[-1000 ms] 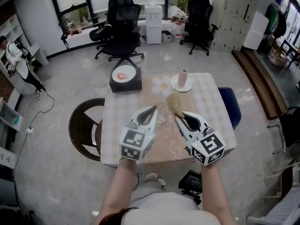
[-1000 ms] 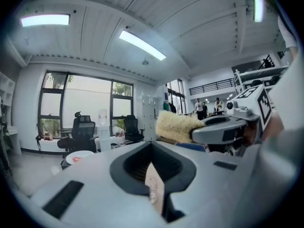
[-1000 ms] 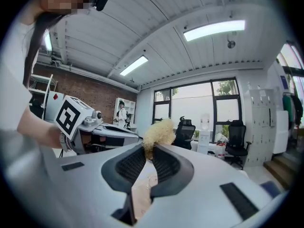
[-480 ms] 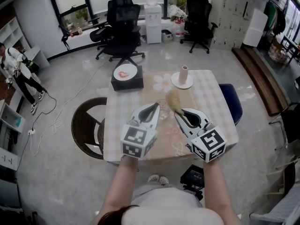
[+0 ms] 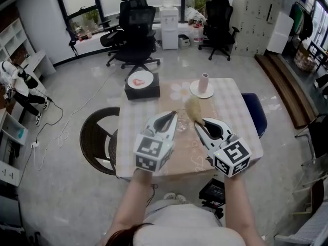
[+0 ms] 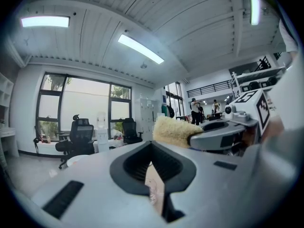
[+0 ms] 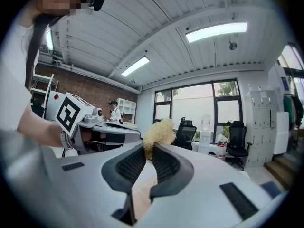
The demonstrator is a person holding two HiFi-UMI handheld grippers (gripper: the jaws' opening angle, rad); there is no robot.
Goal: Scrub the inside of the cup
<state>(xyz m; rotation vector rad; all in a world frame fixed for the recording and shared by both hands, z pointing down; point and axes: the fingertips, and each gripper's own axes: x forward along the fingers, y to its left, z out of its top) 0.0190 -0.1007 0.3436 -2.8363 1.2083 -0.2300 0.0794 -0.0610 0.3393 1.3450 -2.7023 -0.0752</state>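
A clear glass cup (image 5: 181, 123) sits low over the checked table (image 5: 236, 118), at the tip of my left gripper (image 5: 173, 115). That gripper is shut, and a bit of glass wall shows in the slit of my left gripper (image 6: 152, 145). My right gripper (image 5: 199, 123) is shut on the handle of a brush. The pale fluffy brush head (image 5: 193, 108) sticks out past its tips, just right of and beyond the cup. In the right gripper view the brush head (image 7: 159, 131) rises from my right gripper (image 7: 148, 150). In the left gripper view the brush head (image 6: 173, 131) is at the right.
A black box with a white plate (image 5: 142, 81) stands at the table's far left. At the far right a pink cylinder stands on a white saucer (image 5: 203, 87). A round brown chair (image 5: 96, 137) is left of the table, a blue stool (image 5: 255, 114) right. Office chairs (image 5: 134, 32) stand behind.
Both grippers have kept almost the same pose, drifting slightly right in the view. The brush head stays next to the cup. A person at the far left has walked on.
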